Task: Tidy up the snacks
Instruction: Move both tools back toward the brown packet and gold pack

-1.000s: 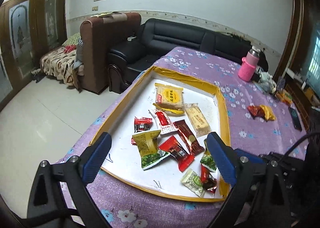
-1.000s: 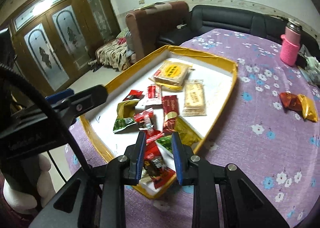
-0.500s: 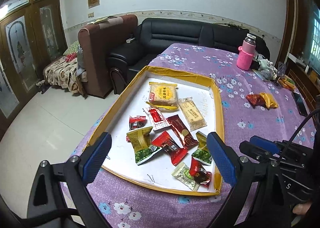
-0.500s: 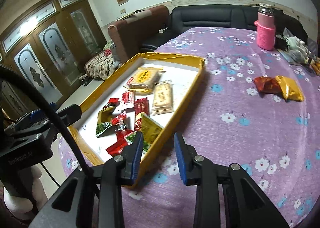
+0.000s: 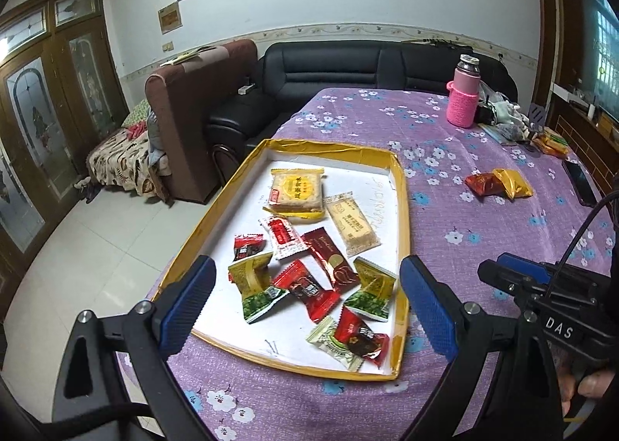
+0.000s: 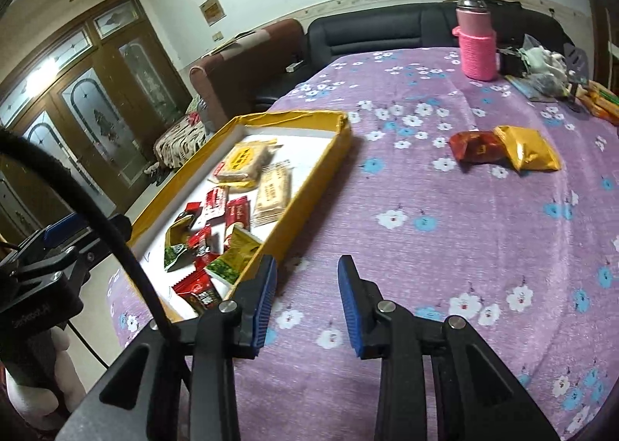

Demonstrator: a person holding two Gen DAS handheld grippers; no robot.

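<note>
Swung off the yellow tray [image 6: 309, 185] and empty, the right gripper [image 6: 305, 299] now faces the red packet [image 6: 477, 147] and gold packet [image 6: 528, 153] on the tablecloth, probably next, jaws part-spread; left gripper [image 5: 305, 303] hovers wide open.

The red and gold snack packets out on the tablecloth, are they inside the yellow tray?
No, the red packet and gold packet lie on the purple tablecloth, apart from the yellow tray.

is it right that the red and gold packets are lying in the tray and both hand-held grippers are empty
Not quite. The red packet and gold packet lie on the tablecloth, outside the tray, as the right wrist view shows. Both the left hand-held gripper and the right hand-held gripper are empty.
</note>
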